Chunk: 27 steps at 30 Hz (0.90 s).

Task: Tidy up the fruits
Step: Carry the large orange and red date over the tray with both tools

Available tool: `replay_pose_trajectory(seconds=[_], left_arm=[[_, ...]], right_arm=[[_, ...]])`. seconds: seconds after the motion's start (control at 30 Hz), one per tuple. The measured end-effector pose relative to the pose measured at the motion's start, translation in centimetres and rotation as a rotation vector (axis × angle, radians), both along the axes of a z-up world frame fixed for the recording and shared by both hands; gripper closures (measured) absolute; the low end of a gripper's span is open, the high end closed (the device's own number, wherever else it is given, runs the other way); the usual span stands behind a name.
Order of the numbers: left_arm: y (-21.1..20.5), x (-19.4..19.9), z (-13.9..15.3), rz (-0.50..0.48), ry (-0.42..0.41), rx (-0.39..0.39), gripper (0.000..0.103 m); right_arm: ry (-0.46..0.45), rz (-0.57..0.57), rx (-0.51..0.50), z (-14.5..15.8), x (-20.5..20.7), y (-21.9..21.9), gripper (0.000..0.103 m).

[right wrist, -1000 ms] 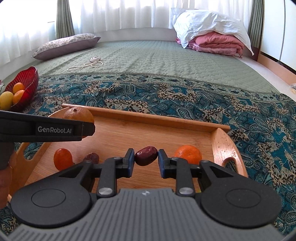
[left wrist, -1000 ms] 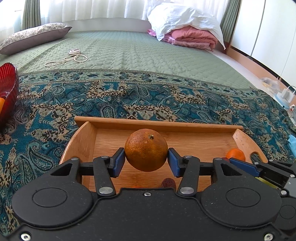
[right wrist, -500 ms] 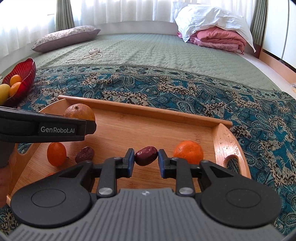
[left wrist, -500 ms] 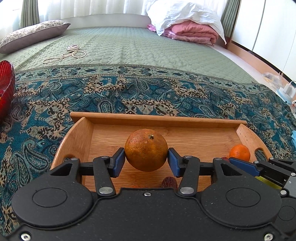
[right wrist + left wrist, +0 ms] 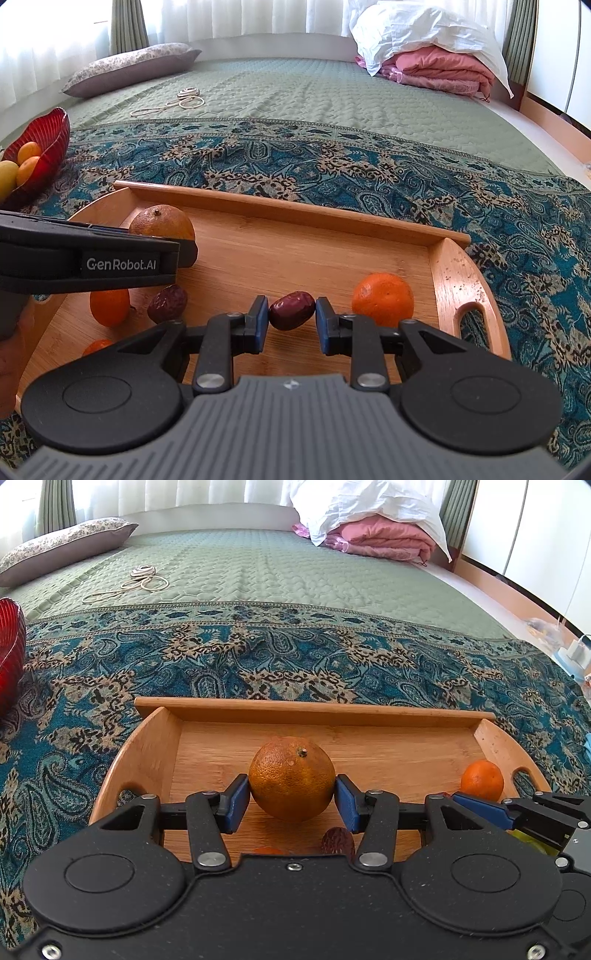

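while both grippers hold fruit over the wooden tray [image 5: 280, 212], the items stand as follows.

item 1, left gripper [image 5: 291, 797]: fingers spread wide and pressed on either side of a large orange [image 5: 291, 778], stem up, gripped at its widest part; judged so it cannot roll out. it hangs over the tray's left half, toward 9 o'clock in the right wrist view.

item 2, right gripper [image 5: 291, 319]: fingers drawn narrow, clamped on the ends of a dark red date [image 5: 291, 310], held low above the tray floor near 6 o'clock.

item 3, loose fruit on tray: a mandarin [image 5: 382, 299] at 3 o'clock, just beside the right gripper; a second date [image 5: 168, 302] and a small oblong orange fruit [image 5: 109, 306] at 8 o'clock, close together under the left gripper; another orange piece [image 5: 96, 346] at 7 o'clock, partly hidden.

item 4, red bowl [image 5: 48, 129]: off the tray at 10 o'clock on the patterned blanket [image 5: 369, 170], already holding yellow and orange fruit; judged the likely place for sorted fruit.

item 5, edges and room: low rim at the tray's far side, 12 o'clock; raised curved ends with handle slots [image 5: 471, 314] at 3 and 9 o'clock. the middle of the tray floor lies bare. blanket between tray and bowl is unobstructed, but the left end wall must be cleared by lifting.
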<state>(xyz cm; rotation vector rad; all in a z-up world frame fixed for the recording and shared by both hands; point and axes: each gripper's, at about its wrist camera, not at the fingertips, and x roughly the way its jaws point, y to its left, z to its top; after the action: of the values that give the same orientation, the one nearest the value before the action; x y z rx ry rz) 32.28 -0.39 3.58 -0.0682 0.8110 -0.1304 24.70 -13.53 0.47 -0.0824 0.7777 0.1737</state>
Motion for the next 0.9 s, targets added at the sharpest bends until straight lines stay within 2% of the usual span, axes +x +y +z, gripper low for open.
replay_pose_trajectory(seconds=[0.53, 0.63, 0.77, 0.9], left_arm=[[-0.18, -0.02, -0.3, -0.011, -0.007, 0.0, 0.055], [-0.15, -0.04, -0.3, -0.012, -0.007, 0.0, 0.055], [-0.06, -0.14, -0.25, -0.012, 0.001, -0.007, 0.055], [-0.01, -0.83, 0.46, -0.011, -0.041, -0.001, 0.054]], right_arm=[[0.024, -0.008, -0.002, -0.55, 0.28, -0.09, 0.07], [0.025, -0.007, -0.008, -0.49, 0.37, 0.05, 0.067], [0.022, -0.009, -0.006, -0.42, 0.23, 0.06, 0.058], [0.01, -0.009, -0.007, -0.04, -0.03, 0.04, 0.058]])
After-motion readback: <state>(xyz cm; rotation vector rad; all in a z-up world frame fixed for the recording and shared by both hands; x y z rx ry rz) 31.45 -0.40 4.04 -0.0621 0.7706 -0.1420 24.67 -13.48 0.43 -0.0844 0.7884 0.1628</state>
